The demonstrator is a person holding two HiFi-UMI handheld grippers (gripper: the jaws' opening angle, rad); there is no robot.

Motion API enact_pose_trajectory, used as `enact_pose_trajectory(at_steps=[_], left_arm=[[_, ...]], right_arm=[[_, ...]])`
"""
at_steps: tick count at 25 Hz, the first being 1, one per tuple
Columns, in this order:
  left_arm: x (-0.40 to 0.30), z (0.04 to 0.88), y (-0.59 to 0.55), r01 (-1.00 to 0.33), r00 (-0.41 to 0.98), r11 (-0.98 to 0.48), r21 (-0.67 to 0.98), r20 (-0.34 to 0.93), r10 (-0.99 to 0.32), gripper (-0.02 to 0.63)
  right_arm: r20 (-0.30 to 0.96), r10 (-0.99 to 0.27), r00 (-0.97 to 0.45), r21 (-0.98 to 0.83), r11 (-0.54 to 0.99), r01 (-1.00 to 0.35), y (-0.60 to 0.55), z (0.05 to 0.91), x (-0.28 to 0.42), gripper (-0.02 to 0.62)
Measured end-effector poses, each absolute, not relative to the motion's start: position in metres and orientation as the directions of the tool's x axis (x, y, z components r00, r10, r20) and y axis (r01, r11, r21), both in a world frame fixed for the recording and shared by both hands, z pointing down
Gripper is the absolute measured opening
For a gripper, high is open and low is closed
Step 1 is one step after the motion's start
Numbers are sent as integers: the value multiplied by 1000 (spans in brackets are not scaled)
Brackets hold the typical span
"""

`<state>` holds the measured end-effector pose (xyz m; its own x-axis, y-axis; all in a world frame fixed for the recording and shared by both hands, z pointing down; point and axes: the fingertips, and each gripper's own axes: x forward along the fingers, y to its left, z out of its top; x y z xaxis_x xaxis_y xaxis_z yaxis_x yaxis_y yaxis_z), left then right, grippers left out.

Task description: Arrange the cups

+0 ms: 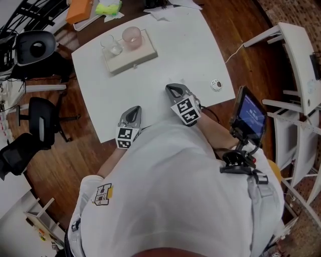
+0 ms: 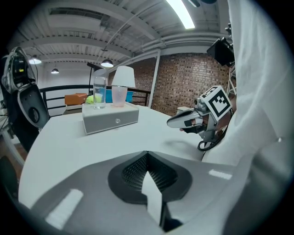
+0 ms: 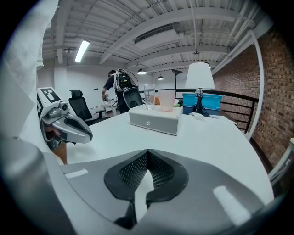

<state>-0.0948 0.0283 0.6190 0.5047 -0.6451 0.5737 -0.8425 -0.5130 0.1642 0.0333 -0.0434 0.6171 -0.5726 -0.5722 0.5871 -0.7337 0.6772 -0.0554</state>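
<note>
On a pale flat box (image 1: 131, 55) at the far side of the white table (image 1: 165, 45) stand a clear glass cup (image 1: 111, 45) and a pink cup (image 1: 132, 37), side by side. Both grippers hover over the near edge, well short of the box. My left gripper (image 1: 133, 111) is shut and empty; in the left gripper view its jaws (image 2: 147, 153) meet, with the clear cup (image 2: 99, 92) and pink cup (image 2: 119, 95) far ahead. My right gripper (image 1: 173, 89) is shut and empty too. Its own view (image 3: 148, 153) shows the clear cup (image 3: 149, 96) and pink cup (image 3: 166, 100) on the box (image 3: 154, 118).
A small round object (image 1: 216, 85) lies near the table's right edge. A lit screen on a mount (image 1: 249, 114) stands at my right side. Office chairs (image 1: 37, 47) sit left of the table, white furniture (image 1: 301, 65) to the right. An orange item (image 1: 80, 10) lies beyond the far edge.
</note>
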Motion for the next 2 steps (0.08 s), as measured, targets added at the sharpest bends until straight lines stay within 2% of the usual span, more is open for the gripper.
enact_pose_trajectory(at_steps=[2], left_arm=[[-91,618,28,-853,490,-497,162,576,-654,2]], right_arm=[[587,-562,-583,-60,688,-723,-44,618,37,0]])
